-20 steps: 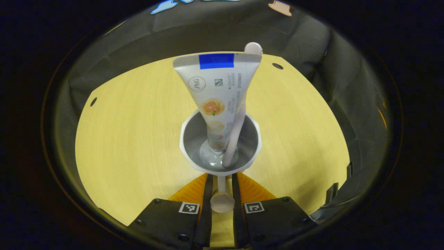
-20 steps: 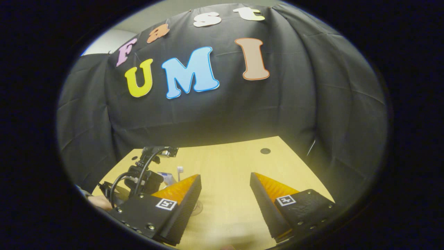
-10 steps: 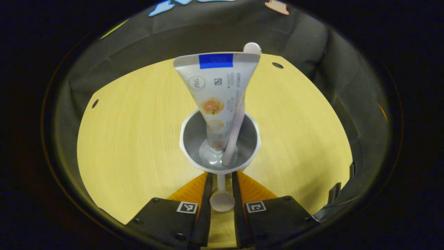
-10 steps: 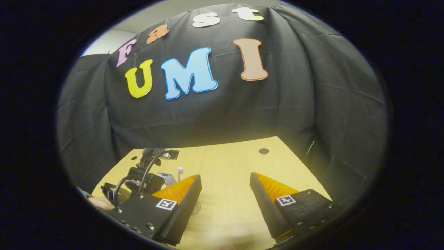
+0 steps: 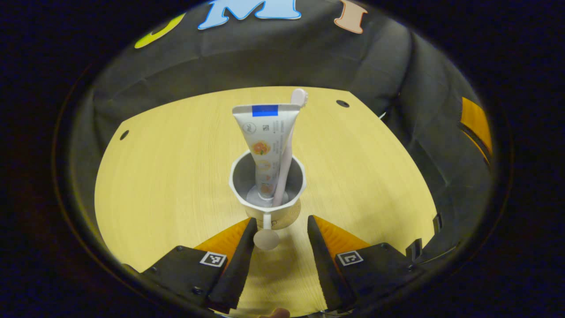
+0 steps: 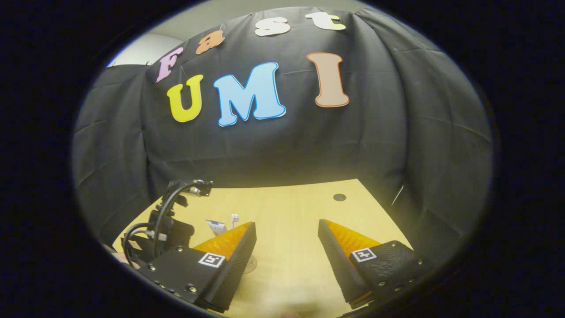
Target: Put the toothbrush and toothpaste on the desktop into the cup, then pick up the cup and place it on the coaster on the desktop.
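Standing on the coaster (image 5: 282,217) with toothpaste (image 5: 265,141) and toothbrush (image 5: 288,150) inside: light, rigid, likely top-heavy cup (image 5: 267,183), best gripped by its handle (image 5: 266,232), both grippers' fingers apart.

The coaster (image 5: 284,217) is mostly hidden beneath the cup (image 5: 267,185) — in the right gripper view the cup sits behind that gripper's left finger (image 6: 229,249).

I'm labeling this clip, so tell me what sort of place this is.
Probably a staged recording booth, not a real bathroom: a bare wooden desktop walled by draped black cloth, with just a cup holding toothpaste and a toothbrush on a coaster.
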Demonstrator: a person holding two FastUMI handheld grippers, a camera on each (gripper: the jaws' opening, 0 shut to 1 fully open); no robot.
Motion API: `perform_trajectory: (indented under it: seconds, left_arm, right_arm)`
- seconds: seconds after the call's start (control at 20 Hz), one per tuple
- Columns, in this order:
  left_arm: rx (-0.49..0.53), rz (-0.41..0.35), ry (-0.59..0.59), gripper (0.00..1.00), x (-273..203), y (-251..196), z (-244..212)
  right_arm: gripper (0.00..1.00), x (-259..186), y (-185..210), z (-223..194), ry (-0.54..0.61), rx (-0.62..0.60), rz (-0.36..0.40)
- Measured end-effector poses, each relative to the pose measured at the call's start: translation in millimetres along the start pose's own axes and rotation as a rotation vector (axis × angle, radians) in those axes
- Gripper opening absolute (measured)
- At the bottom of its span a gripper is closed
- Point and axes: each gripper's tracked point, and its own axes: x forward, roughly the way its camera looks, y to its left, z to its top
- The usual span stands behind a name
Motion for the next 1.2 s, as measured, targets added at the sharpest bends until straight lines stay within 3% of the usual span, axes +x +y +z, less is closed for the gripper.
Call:
perform_trajectory:
  seconds: [0.05, 0.1, 0.7, 0.9, 1.2]
  left_arm:
    - [-0.011, 0.002, -0.030, 0.89, -8, -2, 3]
    - [-0.014, 0.011, -0.065, 0.95, -16, -1, 5]
    - [-0.036, 0.145, -0.594, 0.94, -137, 32, 79]
    - [-0.016, 0.171, -0.717, 0.94, -174, 43, 102]
    - [0.017, 0.179, -0.826, 0.93, -206, 52, 113]
  right_arm:
    - [0.89, 1, 0, 2, -0.007, -0.009, 0.007]
    - [0.89, 0, 0, 4, -0.011, -0.017, 0.012]
    - [0.93, -18, 8, 31, -0.098, -0.106, 0.038]
    - [0.93, -28, 24, 41, -0.162, -0.125, 0.041]
    - [0.93, -47, 30, 54, -0.271, -0.168, -0.032]
